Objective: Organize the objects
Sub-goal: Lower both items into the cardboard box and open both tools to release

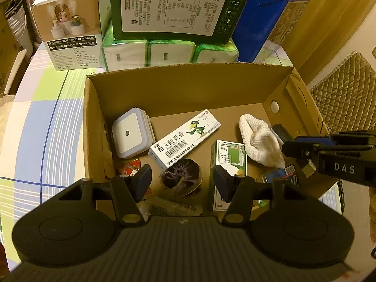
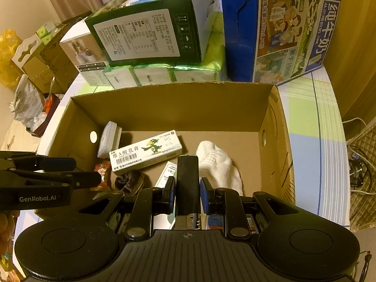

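An open cardboard box (image 1: pixel 188 89) holds a white square night light (image 1: pixel 130 132), a white ointment carton (image 1: pixel 185 136) with a green bird, a green-and-white medicine carton (image 1: pixel 231 158), a white knitted cloth (image 1: pixel 260 141), a dark purple round item (image 1: pixel 181 178) and a red packet (image 1: pixel 128 169). My left gripper (image 1: pixel 183 179) hangs open over the purple item at the box's near side, holding nothing. My right gripper (image 2: pixel 188 192) is shut on a black stapler-like object (image 2: pixel 187 176), held above the cloth (image 2: pixel 218 164) on the box's right side.
Behind the box stand a green carton (image 1: pixel 174 7) on green tissue packs (image 1: pixel 169 52), a blue milk carton (image 2: pixel 282 30) and a humidifier box (image 1: pixel 70 28). The checked tablecloth (image 1: pixel 47 117) shows bare on the left. A quilted cushion (image 1: pixel 347 89) lies to the right.
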Action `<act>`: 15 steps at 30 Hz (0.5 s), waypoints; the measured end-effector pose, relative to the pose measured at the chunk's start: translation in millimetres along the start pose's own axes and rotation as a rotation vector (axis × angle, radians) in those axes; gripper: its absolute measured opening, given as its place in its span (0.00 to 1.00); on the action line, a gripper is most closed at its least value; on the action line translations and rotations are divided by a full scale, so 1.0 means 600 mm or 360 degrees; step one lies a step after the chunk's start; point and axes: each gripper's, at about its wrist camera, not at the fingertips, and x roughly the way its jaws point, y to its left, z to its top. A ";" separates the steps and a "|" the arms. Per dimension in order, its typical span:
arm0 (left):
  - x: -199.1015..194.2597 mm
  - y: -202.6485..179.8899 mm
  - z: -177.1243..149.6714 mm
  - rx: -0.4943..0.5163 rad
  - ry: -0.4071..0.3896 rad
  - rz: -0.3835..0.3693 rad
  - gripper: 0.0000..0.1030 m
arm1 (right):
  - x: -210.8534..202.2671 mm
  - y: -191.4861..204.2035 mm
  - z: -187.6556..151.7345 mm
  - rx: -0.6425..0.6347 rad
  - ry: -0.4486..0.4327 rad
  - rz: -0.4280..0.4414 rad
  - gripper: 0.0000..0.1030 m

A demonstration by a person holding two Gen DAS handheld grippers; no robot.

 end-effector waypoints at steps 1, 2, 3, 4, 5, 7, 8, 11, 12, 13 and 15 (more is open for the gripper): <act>0.000 0.000 0.000 -0.0002 0.0001 -0.0003 0.51 | 0.000 0.000 0.001 -0.0001 -0.0002 0.0000 0.18; 0.000 0.001 0.000 -0.0005 0.0001 -0.0006 0.51 | 0.000 0.001 0.001 -0.0003 -0.0002 0.0000 0.18; 0.000 0.002 0.000 -0.0008 0.0000 -0.0005 0.51 | -0.001 0.002 0.002 -0.0006 -0.0004 0.0000 0.18; 0.000 0.002 0.000 -0.0009 0.0000 -0.0005 0.51 | -0.001 0.003 0.002 -0.0010 -0.0005 0.0000 0.18; 0.000 0.002 0.000 -0.0009 0.0002 -0.0006 0.51 | -0.001 0.004 0.002 -0.0016 -0.0005 0.0001 0.18; 0.001 0.003 -0.002 -0.0010 0.0005 -0.0006 0.51 | -0.002 0.005 0.003 -0.0018 -0.0010 -0.0001 0.18; 0.001 0.004 -0.002 -0.0009 0.0006 -0.0007 0.51 | -0.002 0.006 0.004 -0.0018 -0.0012 -0.0001 0.18; 0.000 0.006 -0.003 -0.0011 0.0006 -0.0007 0.51 | -0.002 0.007 0.005 -0.0023 -0.0018 -0.0008 0.18; 0.000 0.007 -0.003 -0.0013 0.0005 -0.0007 0.51 | -0.002 0.008 0.005 -0.0024 -0.0020 -0.0013 0.18; -0.001 0.008 -0.003 -0.0015 0.0004 -0.0007 0.51 | -0.003 0.009 0.006 -0.0025 -0.0022 -0.0015 0.18; -0.002 0.008 -0.002 -0.0018 0.0001 -0.0009 0.51 | -0.003 0.009 0.007 -0.0027 -0.0026 -0.0013 0.18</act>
